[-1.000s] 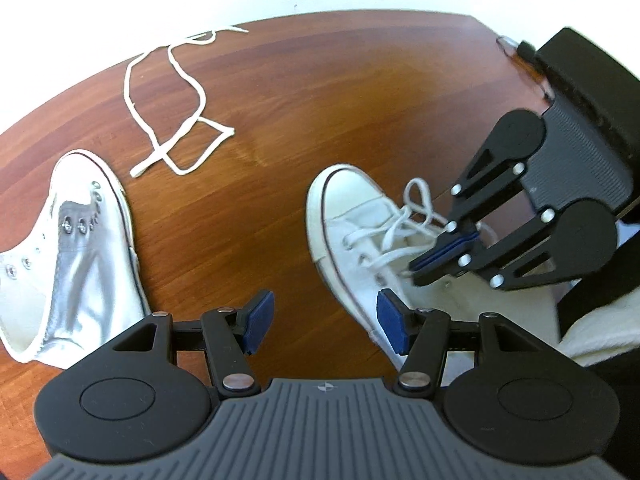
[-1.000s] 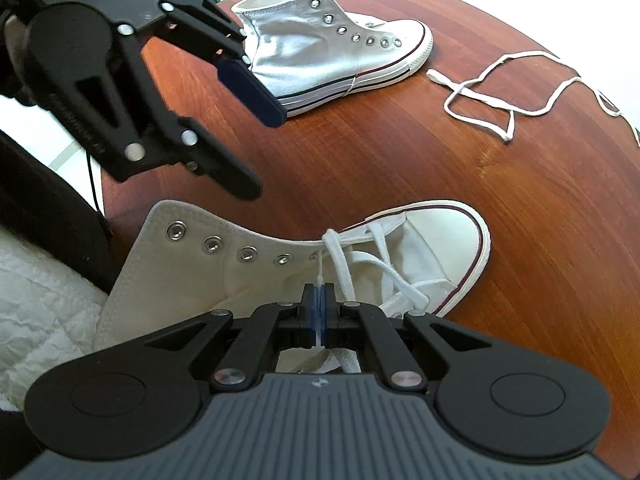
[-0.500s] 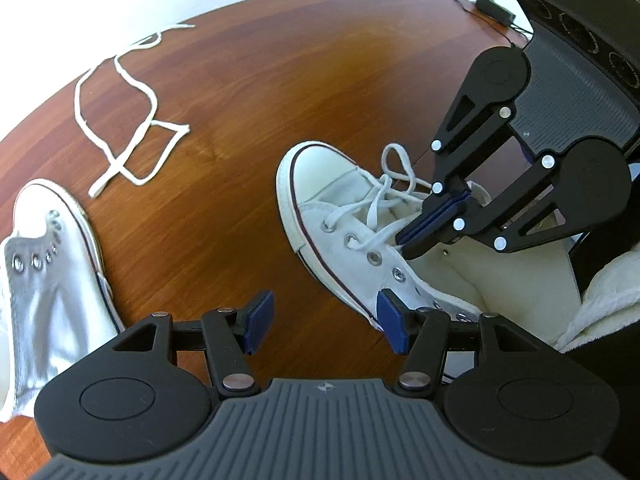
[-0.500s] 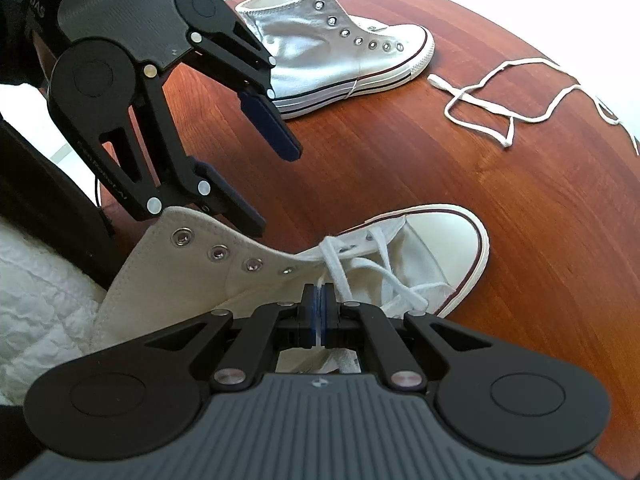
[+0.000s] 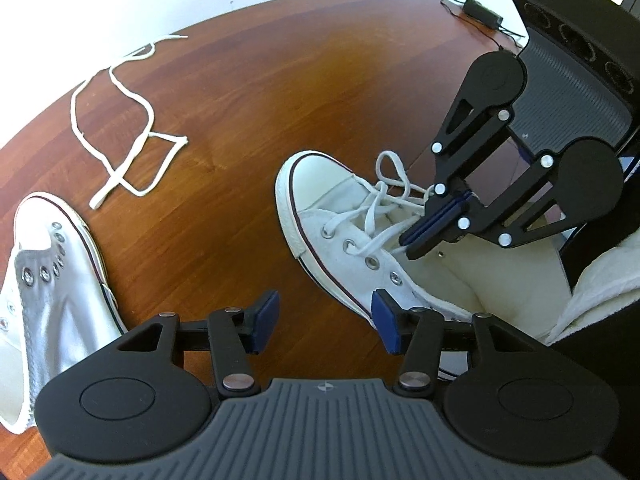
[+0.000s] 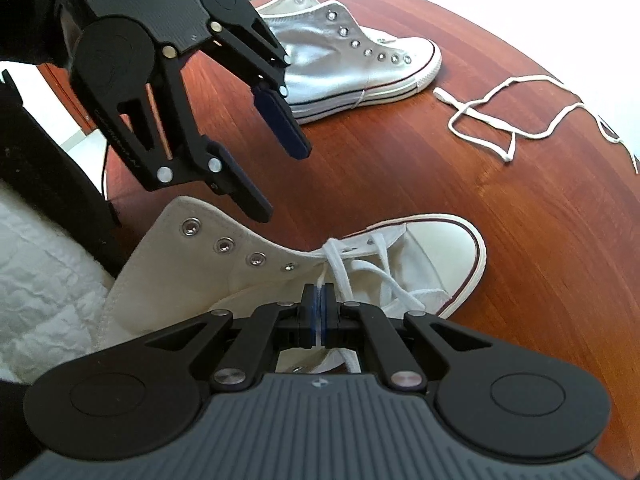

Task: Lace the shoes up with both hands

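A cream high-top shoe lies on the wooden table, its toe pointing away, laced through the lower eyelets only. My right gripper is shut on a strand of its white shoelace just above the tongue. In the left wrist view the right gripper comes in from the right over the shoe's opening. My left gripper hovers above the shoe's near side by the upper eyelets. Its jaws are closing and nothing is between the pads. The left gripper frames bare table and the sole's edge.
A second, silvery white high-top lies unlaced further off, and a loose white lace is tangled near the table's far edge. A black power adapter sits at the far corner. White quilted fabric lies beside the cream shoe's heel.
My left gripper has rolled and come lower and closer to the cream shoe's side, with its jaws a little narrower. The right gripper has stayed shut on the lace.
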`<action>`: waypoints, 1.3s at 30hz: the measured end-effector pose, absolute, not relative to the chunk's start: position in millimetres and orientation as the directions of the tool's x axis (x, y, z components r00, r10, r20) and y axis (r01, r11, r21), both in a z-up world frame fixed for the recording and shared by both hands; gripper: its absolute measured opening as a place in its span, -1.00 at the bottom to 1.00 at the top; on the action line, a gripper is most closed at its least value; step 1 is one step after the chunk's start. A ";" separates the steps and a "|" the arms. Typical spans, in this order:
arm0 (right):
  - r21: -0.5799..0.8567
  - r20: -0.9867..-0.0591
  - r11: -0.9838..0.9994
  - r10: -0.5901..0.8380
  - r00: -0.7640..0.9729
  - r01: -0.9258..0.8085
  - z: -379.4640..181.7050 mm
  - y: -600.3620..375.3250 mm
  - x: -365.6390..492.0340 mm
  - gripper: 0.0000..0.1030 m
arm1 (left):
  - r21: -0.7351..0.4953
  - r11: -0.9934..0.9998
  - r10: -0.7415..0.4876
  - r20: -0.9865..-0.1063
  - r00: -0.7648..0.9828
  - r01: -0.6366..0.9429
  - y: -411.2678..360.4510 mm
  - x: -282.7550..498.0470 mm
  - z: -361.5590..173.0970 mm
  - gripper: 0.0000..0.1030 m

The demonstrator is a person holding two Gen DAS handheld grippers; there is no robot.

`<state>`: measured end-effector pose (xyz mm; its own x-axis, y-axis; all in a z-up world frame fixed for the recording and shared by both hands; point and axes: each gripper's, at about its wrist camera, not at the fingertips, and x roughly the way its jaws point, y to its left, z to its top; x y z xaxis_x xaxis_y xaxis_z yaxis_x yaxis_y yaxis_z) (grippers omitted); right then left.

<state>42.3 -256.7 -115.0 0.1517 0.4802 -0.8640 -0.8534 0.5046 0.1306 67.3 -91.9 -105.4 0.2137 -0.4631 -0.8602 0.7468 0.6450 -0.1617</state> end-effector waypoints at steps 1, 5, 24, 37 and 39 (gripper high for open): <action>0.134 -0.862 0.499 0.484 0.148 -0.856 -114.8 -257.1 42.2 -0.96 | -0.156 0.646 -0.458 -0.863 0.215 0.748 -92.1 67.3 -106.3 0.04; 0.139 -0.855 0.486 0.499 0.143 -0.863 -114.1 -258.4 42.7 -0.96 | -0.149 0.648 -0.447 -0.869 0.214 0.747 -91.5 67.6 -108.0 0.04; 0.106 -0.862 0.481 0.481 0.161 -0.871 -125.4 -257.7 51.5 -0.96 | -0.152 0.654 -0.440 -0.873 0.209 0.741 -95.7 63.3 -111.0 0.04; 0.079 -0.863 0.470 0.474 0.176 -0.879 -125.5 -257.2 42.0 -0.96 | -0.138 0.643 -0.429 -0.880 0.205 0.753 -98.3 61.1 -114.0 0.05; 0.080 -0.862 0.467 0.476 0.174 -0.881 -124.4 -258.9 40.3 -0.96 | -0.136 0.638 -0.429 -0.880 0.203 0.758 -98.9 59.9 -114.3 0.05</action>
